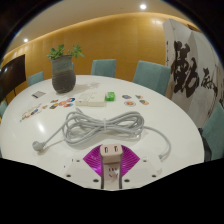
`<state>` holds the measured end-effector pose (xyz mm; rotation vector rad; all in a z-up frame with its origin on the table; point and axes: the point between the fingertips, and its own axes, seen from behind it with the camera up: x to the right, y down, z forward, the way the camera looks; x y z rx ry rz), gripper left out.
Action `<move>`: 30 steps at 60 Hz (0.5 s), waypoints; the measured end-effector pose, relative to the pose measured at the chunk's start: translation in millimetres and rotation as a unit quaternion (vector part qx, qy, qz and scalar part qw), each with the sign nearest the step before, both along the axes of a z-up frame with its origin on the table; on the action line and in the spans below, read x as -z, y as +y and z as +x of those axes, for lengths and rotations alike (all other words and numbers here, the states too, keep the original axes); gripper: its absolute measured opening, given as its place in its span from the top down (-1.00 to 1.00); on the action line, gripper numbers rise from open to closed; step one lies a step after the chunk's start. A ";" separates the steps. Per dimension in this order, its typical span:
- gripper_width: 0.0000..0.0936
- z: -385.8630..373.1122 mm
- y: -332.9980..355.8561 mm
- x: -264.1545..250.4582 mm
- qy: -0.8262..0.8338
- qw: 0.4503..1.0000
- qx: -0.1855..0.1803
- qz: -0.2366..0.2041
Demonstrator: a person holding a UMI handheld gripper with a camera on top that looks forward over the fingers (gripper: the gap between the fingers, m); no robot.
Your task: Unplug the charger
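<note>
A small white charger (110,152) with two dark slots on its facing side sits between my gripper's (111,158) magenta pads (94,158). Both pads press on its sides, so the gripper is shut on it. What is under the charger is hidden by the fingers. A white cord (100,125) lies coiled on the round white table (30,130) just beyond the fingers. Its plug (42,147) lies at the left end, and a strand runs round the right side towards the gripper.
Beyond the cord are a potted plant in a dark pot (64,70), a white box (91,100) with a green piece beside it, and several small cards (62,100). Teal chairs (152,75) stand round the far side.
</note>
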<state>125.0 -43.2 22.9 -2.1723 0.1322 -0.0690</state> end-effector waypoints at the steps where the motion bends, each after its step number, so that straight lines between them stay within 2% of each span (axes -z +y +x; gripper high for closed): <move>1: 0.57 0.1 0.1 -0.5 0.001 1.000 0.000 -0.001; 6: 0.60 0.3 0.2 -7.5 -0.006 1.000 0.000 -0.005; 12: 0.59 5.6 27.9 -148.1 -0.030 0.988 -0.005 0.151; 16: 0.59 21.9 40.9 -238.6 -0.032 0.975 0.000 0.222; 20: 0.59 58.4 38.9 -288.3 -0.028 0.964 0.024 0.265; 25: 0.59 115.4 33.1 -277.1 -0.033 0.965 0.055 0.253; 27: 0.59 141.4 30.5 -265.6 -0.038 0.971 0.070 0.226; 28: 0.59 151.1 26.2 -242.8 -0.044 0.973 0.078 0.214; 30: 0.58 174.1 22.0 -219.3 -0.047 0.980 0.093 0.171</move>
